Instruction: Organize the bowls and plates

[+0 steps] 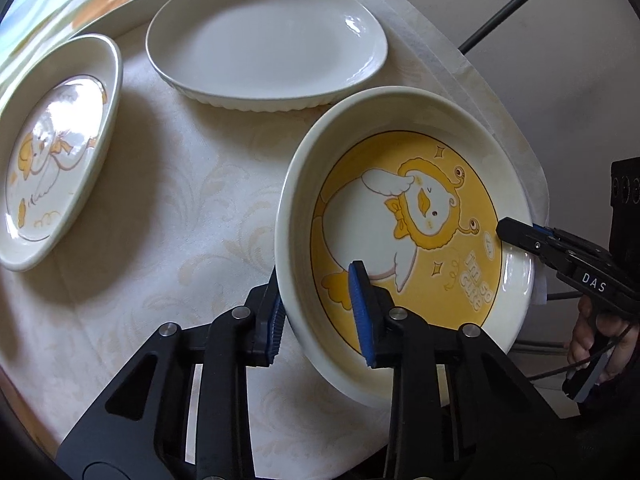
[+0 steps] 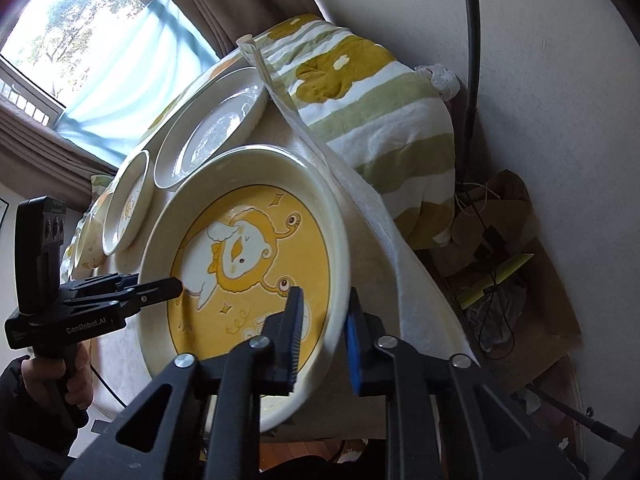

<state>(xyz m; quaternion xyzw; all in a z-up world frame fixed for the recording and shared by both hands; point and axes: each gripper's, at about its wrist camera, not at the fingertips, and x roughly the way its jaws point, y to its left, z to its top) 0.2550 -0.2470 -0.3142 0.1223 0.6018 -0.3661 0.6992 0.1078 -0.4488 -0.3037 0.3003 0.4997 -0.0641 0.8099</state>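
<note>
Two tools, left (image 1: pixel 320 312) and right (image 2: pixel 324 336), clamp yellow duck plate (image 1: pixel 404 216) rim.

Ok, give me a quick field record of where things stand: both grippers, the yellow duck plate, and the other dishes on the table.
left gripper: straddles the near rim of the yellow duck plate, one finger inside, one outside
right gripper: straddles the opposite rim of the same plate
grip state: jaws look closed on the rim, contact not certain
plain white oval plate: on the tablecloth, behind
pale duck plate: on the cloth, at left
</note>
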